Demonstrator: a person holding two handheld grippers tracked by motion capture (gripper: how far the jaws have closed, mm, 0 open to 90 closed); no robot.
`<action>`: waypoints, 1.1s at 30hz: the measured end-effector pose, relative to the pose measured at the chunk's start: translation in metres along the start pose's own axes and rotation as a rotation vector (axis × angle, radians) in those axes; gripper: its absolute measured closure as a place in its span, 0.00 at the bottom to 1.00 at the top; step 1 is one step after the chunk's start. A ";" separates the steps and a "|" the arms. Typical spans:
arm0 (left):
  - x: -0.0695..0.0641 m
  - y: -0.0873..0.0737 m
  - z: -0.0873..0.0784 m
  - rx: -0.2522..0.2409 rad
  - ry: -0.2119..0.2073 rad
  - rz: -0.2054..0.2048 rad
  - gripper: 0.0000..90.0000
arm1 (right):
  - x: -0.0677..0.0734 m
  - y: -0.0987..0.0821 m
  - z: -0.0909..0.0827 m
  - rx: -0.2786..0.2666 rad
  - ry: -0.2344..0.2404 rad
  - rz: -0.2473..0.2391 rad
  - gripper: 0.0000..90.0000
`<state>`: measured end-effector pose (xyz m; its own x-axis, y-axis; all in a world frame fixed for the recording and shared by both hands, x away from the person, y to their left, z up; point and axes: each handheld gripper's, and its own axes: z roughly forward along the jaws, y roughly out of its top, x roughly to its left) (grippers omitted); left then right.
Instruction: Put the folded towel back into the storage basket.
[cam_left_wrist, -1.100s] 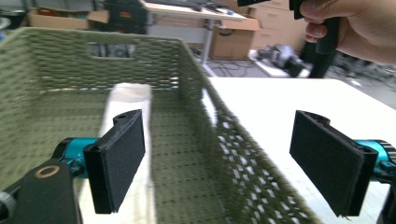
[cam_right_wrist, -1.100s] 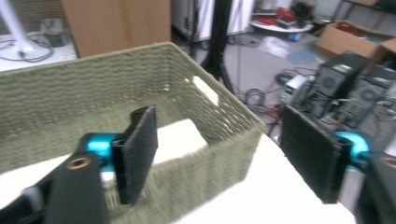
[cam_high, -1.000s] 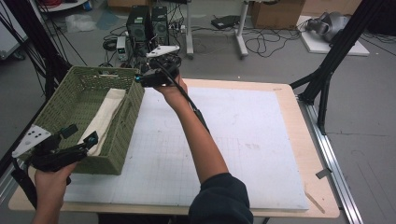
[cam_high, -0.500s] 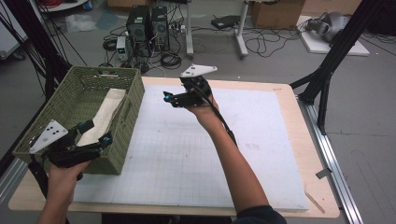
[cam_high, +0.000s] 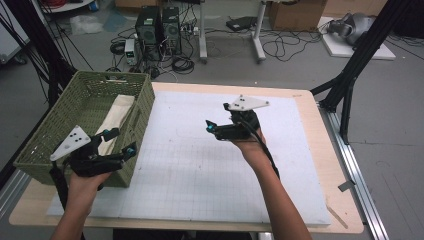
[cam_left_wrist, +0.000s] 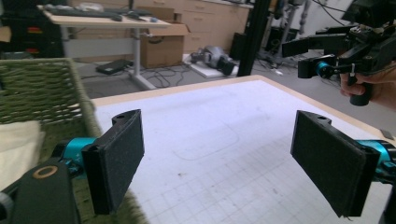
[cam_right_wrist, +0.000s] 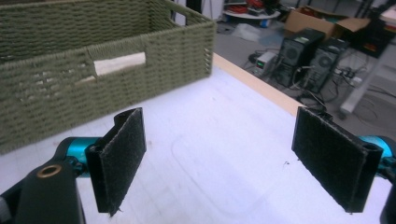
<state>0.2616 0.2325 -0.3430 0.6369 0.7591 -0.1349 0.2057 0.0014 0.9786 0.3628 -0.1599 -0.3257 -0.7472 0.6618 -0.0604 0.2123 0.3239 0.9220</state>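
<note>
A green woven basket (cam_high: 60, 145) sits at the left side of the table (cam_high: 345, 165), on the left edge of a white gridded mat (cam_high: 200, 170) that covers most of the tabletop. Inside the basket lies a folded cream cloth (cam_high: 116, 117), running from near to far along its right half; in the right gripper view the cloth shows through the handle slot in the basket's side wall.

The left gripper (cam_high: 120, 142) is held by the left hand (cam_high: 87, 182) at the near right corner of the basket, above its rim, with its two black jaws spread wide and nothing between them. In the left gripper view the left gripper (cam_left_wrist: 217, 154) looks out over the bare mat, with the basket wall (cam_left_wrist: 51, 93) and a bit of the cloth (cam_left_wrist: 16, 144) at the left.

The right gripper (cam_high: 210, 126) is held by the right hand (cam_high: 250, 145) above the middle of the mat, well apart from the basket and pointing left toward it. Its jaws are also spread wide and hold nothing; in the right gripper view the right gripper (cam_right_wrist: 219, 163) faces the bare mat with the basket (cam_right_wrist: 70, 88) beyond it

On the floor past the far edge of the table stand two computer towers (cam_high: 160, 25) among loose cables
</note>
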 end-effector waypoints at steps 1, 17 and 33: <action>-0.002 0.000 0.002 0.005 -0.012 -0.001 0.20 | -0.001 -0.004 -0.005 0.001 -0.007 0.010 0.18; -0.033 -0.021 0.050 0.072 -0.143 0.071 0.20 | -0.011 -0.090 -0.089 0.033 -0.203 0.065 0.18; -0.045 -0.043 0.082 0.095 -0.200 0.096 0.20 | -0.018 -0.128 -0.130 0.041 -0.297 0.104 0.18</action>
<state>0.2850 0.1453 -0.3919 0.7893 0.6089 -0.0790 0.1997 -0.1329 0.9708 0.2674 -0.3013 -0.3930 -0.5049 0.8593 -0.0812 0.3077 0.2671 0.9132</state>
